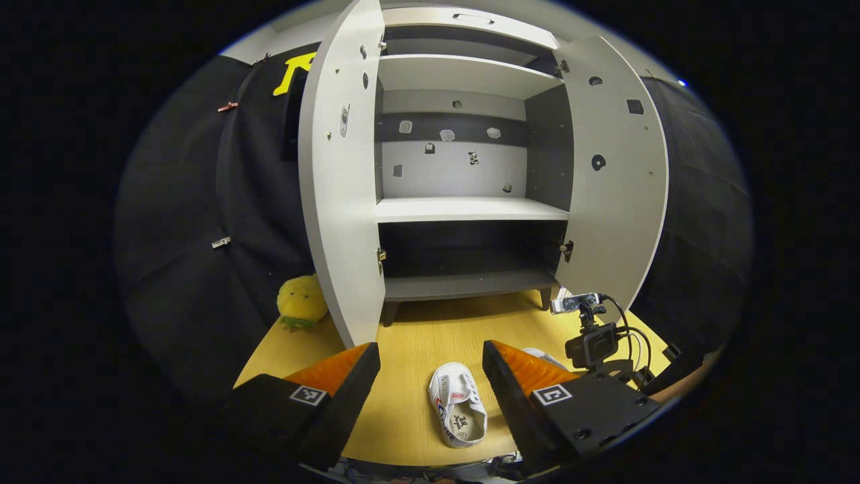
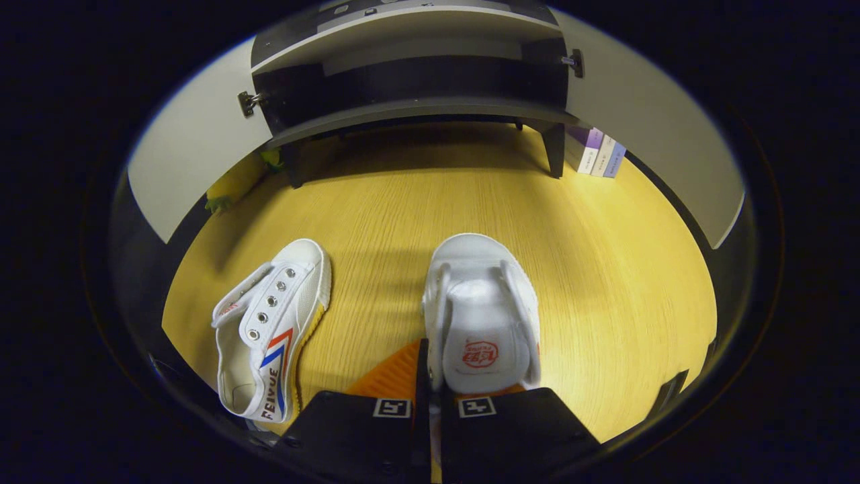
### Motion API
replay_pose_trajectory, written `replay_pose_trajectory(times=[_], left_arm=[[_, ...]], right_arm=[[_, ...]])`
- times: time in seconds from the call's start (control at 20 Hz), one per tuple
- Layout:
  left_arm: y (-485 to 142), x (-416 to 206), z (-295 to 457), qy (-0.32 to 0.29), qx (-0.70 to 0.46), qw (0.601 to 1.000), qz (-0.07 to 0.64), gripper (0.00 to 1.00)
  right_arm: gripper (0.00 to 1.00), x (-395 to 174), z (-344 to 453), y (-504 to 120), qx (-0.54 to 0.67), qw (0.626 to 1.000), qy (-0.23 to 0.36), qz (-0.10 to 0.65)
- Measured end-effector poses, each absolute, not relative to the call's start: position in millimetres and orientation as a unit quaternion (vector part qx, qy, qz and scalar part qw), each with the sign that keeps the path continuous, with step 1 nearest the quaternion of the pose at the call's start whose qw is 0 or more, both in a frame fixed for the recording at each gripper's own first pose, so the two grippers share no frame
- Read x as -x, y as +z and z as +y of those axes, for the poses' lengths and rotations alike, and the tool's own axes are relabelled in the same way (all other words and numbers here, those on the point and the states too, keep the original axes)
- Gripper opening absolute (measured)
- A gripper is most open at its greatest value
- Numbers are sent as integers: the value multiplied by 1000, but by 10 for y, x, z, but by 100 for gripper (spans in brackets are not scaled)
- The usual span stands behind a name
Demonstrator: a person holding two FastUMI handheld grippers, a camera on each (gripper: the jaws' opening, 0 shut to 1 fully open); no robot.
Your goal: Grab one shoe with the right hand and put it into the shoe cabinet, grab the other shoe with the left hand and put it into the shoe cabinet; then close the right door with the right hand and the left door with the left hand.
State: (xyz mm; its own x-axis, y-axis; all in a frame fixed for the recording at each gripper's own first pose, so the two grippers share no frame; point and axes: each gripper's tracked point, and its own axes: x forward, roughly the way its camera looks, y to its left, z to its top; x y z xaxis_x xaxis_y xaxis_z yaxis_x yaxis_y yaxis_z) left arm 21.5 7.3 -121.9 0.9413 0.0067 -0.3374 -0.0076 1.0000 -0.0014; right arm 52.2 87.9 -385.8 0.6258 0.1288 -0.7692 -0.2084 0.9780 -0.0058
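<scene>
Two white canvas shoes lie on the yellow wooden surface in front of the open shoe cabinet [image 1: 470,210]. My right gripper [image 2: 430,359] is shut on the left side wall of the right shoe [image 2: 480,316], whose toe points at the cabinet's bottom shelf [image 2: 403,111]. The other shoe [image 2: 269,329], with a red and blue stripe, lies apart to its left. In the left gripper view this striped shoe [image 1: 457,410] lies below and between the fingers of my open left gripper [image 1: 430,349], which holds nothing. Farther right there, the right gripper [image 1: 591,343] hangs over its shoe [image 1: 543,355].
Both cabinet doors stand wide open: the left door [image 1: 339,188] and the right door [image 1: 615,181]. A yellow plush toy [image 1: 301,302] sits by the left door. Several books [image 2: 598,158] stand beside the cabinet's right leg. Black cloth walls surround the booth.
</scene>
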Motion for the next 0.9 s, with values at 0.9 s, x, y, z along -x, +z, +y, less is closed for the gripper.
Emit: replay_pose_trajectory(times=[0.9], left_arm=[[-1271,-251,-32,-53,-10,985,166,95]], right_arm=[[6,-629,835,-3044,-4,928,88,363]])
